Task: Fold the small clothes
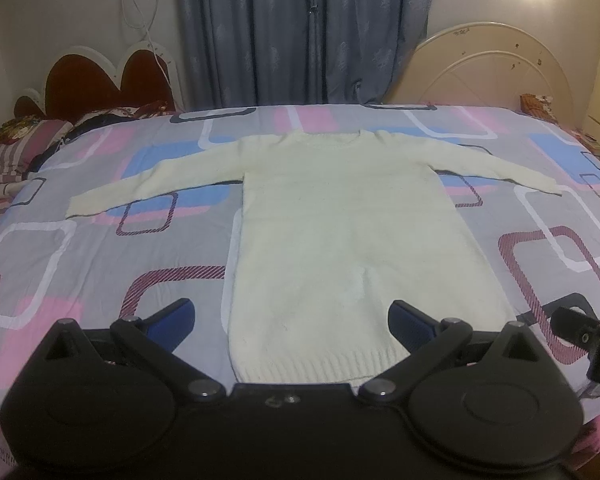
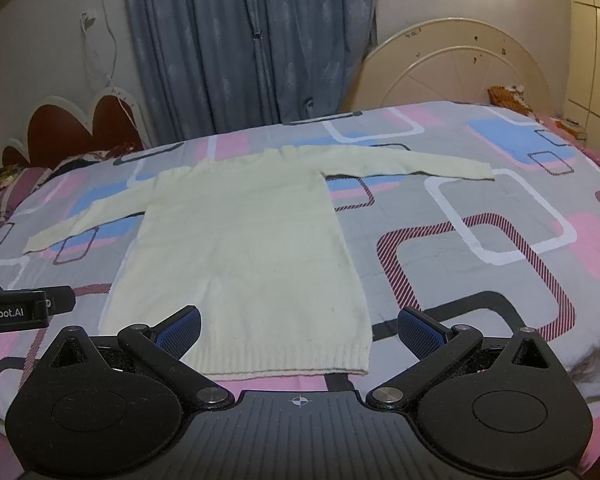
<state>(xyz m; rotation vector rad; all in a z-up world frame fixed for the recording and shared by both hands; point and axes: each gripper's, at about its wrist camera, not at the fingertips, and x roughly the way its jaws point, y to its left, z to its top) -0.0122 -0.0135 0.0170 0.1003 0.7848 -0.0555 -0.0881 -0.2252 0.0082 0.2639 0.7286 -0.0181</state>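
Note:
A cream knit sweater [image 1: 332, 224] lies flat on the patterned bed cover [image 1: 80, 272], both sleeves spread out, ribbed hem toward me. My left gripper [image 1: 292, 320] is open and empty, held above the hem, its blue pads either side of the lower body. The same sweater [image 2: 244, 240] shows in the right wrist view. My right gripper [image 2: 299, 326] is open and empty above the hem's right corner. The right gripper's body shows at the right edge of the left wrist view [image 1: 588, 340]; the left gripper's body shows at the left edge of the right wrist view [image 2: 20, 308].
Blue curtains [image 1: 300, 32] hang behind the bed. A dark red headboard [image 1: 100, 80] and pillows [image 1: 20, 140] sit at the left. A cream headboard [image 1: 492, 68] leans at the right. The bed's front edge runs just under the grippers.

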